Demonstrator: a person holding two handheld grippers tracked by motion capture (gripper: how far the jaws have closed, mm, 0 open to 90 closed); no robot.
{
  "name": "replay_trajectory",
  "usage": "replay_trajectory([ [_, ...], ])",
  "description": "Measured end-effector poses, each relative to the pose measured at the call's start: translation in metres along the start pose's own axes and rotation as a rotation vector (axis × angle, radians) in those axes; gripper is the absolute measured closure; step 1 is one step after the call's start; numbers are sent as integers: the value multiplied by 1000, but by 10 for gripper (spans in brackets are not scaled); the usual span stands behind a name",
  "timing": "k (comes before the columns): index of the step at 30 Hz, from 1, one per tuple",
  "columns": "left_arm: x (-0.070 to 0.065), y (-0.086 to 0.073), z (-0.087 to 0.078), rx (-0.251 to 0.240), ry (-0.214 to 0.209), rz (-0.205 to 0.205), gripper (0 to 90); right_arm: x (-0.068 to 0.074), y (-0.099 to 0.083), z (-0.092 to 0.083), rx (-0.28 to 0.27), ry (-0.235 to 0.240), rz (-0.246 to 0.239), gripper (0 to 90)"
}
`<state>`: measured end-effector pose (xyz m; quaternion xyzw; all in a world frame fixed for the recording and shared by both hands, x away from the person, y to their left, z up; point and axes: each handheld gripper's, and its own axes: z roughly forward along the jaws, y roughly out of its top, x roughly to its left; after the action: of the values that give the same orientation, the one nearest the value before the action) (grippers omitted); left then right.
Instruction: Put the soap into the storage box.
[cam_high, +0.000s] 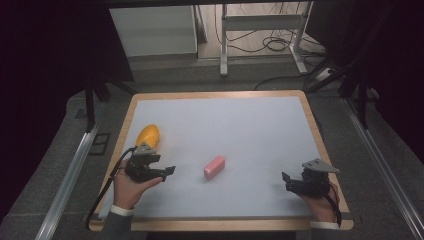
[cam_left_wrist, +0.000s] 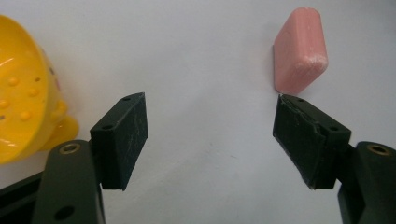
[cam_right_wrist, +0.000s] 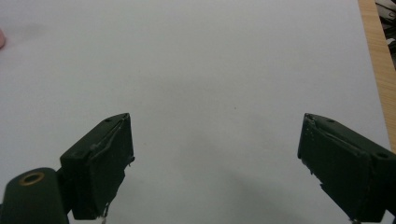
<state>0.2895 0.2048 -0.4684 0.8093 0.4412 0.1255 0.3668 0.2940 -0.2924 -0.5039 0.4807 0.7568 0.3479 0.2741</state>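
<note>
A pink soap-like bar (cam_high: 214, 167) lies near the middle of the white table top (cam_high: 225, 130). A yellow bowl-shaped object (cam_high: 148, 135) rests at the left, just beyond my left gripper (cam_high: 167, 172). That gripper is open and empty, pointing right towards the bar. In the left gripper view the pink bar (cam_left_wrist: 300, 51) lies beyond the right-hand jaw and the yellow object (cam_left_wrist: 25, 93), dotted inside, is at the left edge. My right gripper (cam_high: 286, 181) is open near the front right, pointing left; the right gripper view has bare white surface between its jaws (cam_right_wrist: 212, 163).
The white top has a wooden rim (cam_high: 315, 125). Metal rails (cam_high: 70, 175) run along both sides of the table. Beyond the far edge stand a desk frame (cam_high: 260, 30) and cables on the floor.
</note>
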Motion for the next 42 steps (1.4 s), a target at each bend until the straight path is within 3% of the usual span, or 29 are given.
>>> replay_trajectory([
  [12, -23, 5, 22, 46, -44, 41, 264, 3, 2, -1, -6, 25, 3, 106],
  [16, -26, 9, 26, 42, -72, 32, 269, 5, 3, -2, -6, 32, 0, 106],
  [18, -28, 11, 27, 50, -56, 41, 269, 5, 4, -2, -15, 58, 13, 106],
  [24, -40, 15, 37, 56, -103, 45, 270, 6, 4, -3, -19, 53, 8, 106],
  [26, -43, 16, 39, 69, -87, 66, 274, 5, 4, -3, -16, 47, 5, 106],
  [30, -48, 21, 41, 80, -94, 83, 274, 4, 3, -2, -11, 39, 6, 106],
  [32, -49, 22, 42, 75, -108, 71, 274, 4, 3, -1, -10, 35, 5, 106],
  [34, -50, 24, 43, 90, -94, 85, 273, 4, 3, -1, -10, 39, 7, 106],
  [42, -60, 34, 51, 106, -113, 105, 274, 4, 2, -1, -11, 42, 8, 106],
])
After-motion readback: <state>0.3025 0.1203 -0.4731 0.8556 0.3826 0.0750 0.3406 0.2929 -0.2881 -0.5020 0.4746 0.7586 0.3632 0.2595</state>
